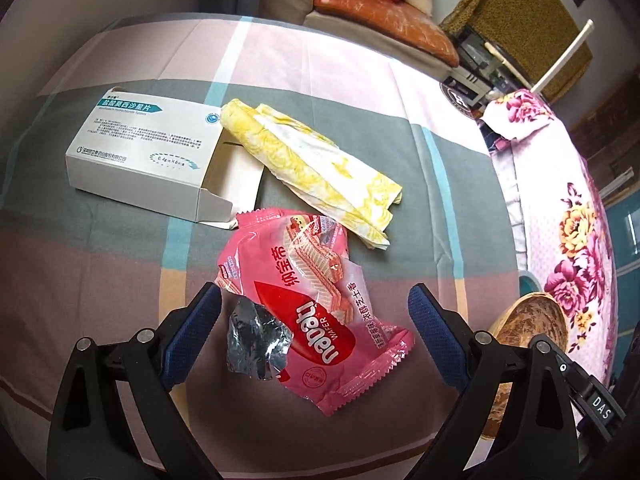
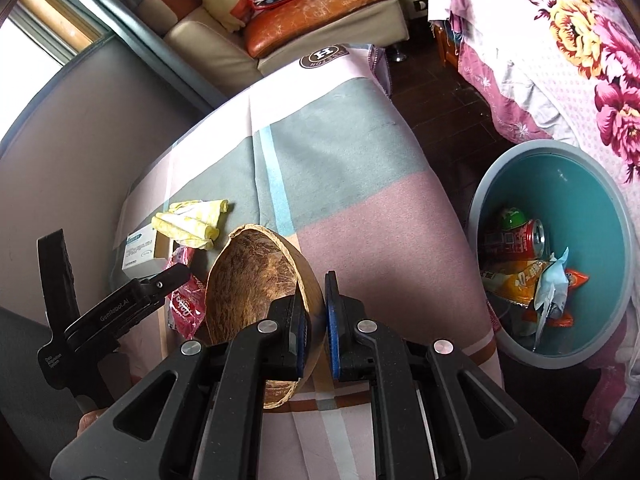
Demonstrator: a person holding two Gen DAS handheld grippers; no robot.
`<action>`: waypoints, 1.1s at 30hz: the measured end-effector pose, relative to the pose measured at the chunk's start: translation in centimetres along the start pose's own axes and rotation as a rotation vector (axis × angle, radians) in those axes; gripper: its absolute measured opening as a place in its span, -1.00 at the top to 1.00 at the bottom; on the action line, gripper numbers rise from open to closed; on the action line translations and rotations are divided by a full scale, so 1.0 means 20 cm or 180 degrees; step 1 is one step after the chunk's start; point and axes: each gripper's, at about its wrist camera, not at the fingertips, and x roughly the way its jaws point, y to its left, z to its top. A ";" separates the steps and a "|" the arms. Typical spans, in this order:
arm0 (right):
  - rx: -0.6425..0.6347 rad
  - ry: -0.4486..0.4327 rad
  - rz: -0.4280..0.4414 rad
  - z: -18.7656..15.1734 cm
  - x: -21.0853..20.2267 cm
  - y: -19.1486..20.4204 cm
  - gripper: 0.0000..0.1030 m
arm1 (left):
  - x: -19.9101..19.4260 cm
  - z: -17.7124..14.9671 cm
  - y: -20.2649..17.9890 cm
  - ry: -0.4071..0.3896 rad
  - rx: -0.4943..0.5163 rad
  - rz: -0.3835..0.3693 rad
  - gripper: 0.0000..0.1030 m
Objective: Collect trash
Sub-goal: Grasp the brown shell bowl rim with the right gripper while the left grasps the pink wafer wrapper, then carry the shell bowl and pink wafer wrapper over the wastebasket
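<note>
A pink wafer wrapper (image 1: 304, 304) lies crumpled on the checked cloth, and my left gripper (image 1: 316, 312) hovers over it, open, a blue pad on each side without touching. Behind it lie a yellow-patterned tissue (image 1: 320, 160) and a white medicine box (image 1: 144, 140) with an open flap. My right gripper (image 2: 318, 312) is shut on the rim of a brown coconut shell half (image 2: 256, 280), lifted above the cloth. The shell (image 1: 532, 336) also shows at the right edge of the left wrist view. A grey-rimmed teal bin (image 2: 568, 184) stands on the floor to the right.
The bin holds a red can (image 2: 520, 240), snack bags and a crumpled mask. A floral bedspread (image 2: 580, 40) hangs beside the bin. A sofa with an orange cushion (image 2: 320, 4) stands behind the table. The left gripper's body (image 2: 120, 312) is beside the shell.
</note>
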 end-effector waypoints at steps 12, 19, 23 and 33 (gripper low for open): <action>0.0152 0.0054 0.0139 0.00 0.05 -0.11 0.81 | 0.02 -0.06 -0.07 -0.0148 0.0461 0.0369 -0.14; 0.0191 0.0012 0.0144 -0.02 0.01 -0.12 0.81 | -0.02 -0.12 -0.09 -0.0196 0.0685 0.0387 0.12; 0.0197 -0.0032 0.0148 -0.03 -0.03 -0.12 0.81 | -0.08 -0.16 -0.10 -0.0229 0.0736 0.0338 0.13; 0.0252 -0.0137 0.0178 -0.06 -0.13 -0.14 0.81 | -0.20 -0.23 -0.17 -0.0288 0.0865 0.0157 0.13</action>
